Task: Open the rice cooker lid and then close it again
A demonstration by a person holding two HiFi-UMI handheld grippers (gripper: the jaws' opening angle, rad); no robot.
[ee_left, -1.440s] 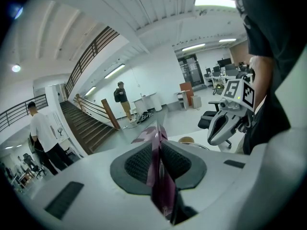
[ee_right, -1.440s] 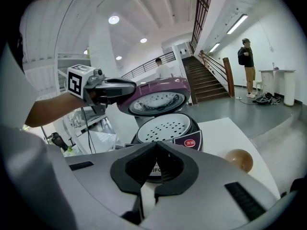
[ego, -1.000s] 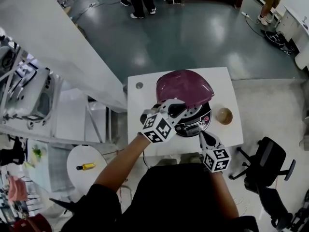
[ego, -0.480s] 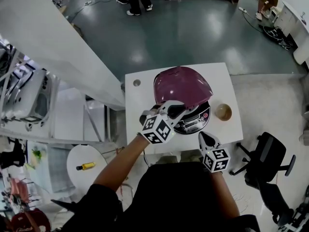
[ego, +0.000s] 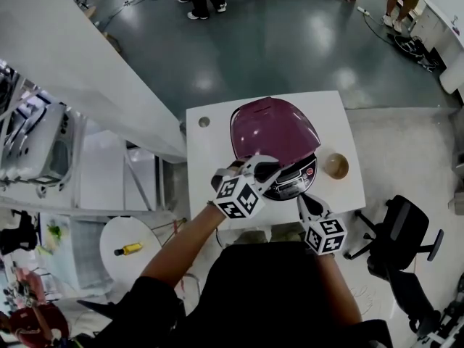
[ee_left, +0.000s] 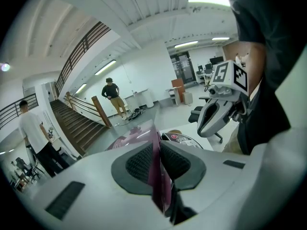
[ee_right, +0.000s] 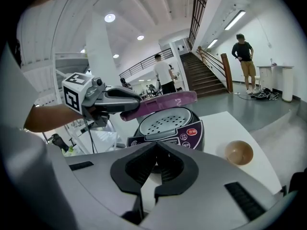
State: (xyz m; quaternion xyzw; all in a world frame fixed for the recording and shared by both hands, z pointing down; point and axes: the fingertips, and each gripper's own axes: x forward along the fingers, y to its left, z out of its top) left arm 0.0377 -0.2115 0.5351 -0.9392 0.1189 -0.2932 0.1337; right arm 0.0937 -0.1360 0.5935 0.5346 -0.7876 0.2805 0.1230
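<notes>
- Far left, in the head view only, a yellow bottle (ego: 129, 249) lies on a round side table (ego: 145, 227) that stands beside and below the white surface (ego: 210, 165).
- The left hand-held gripper (ego: 265, 167) is clamped on the front edge of the purple lid (ego: 274, 127). The head view shows only that the two meet. The left gripper view shows the thin lid edge pinched between both pads.
- The rice cooker (ego: 290, 181) stands mid-surface. From above, the lid covers most of it and the gap under it is hard to judge. The right gripper view, looking from the side, shows the lid raised clear of the body. It also shows a perforated inner plate (ee_right: 165, 121) beneath the lid and the control panel (ee_right: 168, 139) at the front.
- The right hand-held gripper (ego: 307, 203) hovers at the near edge of the surface, in front of the cooker. Its own view shows the jaws closed together with nothing between them.
- A brown bowl (ego: 336, 165) sits open side up just right of the cooker, not touching it.
- Far right, an office chair (ego: 402, 230) stands on the floor.
</notes>
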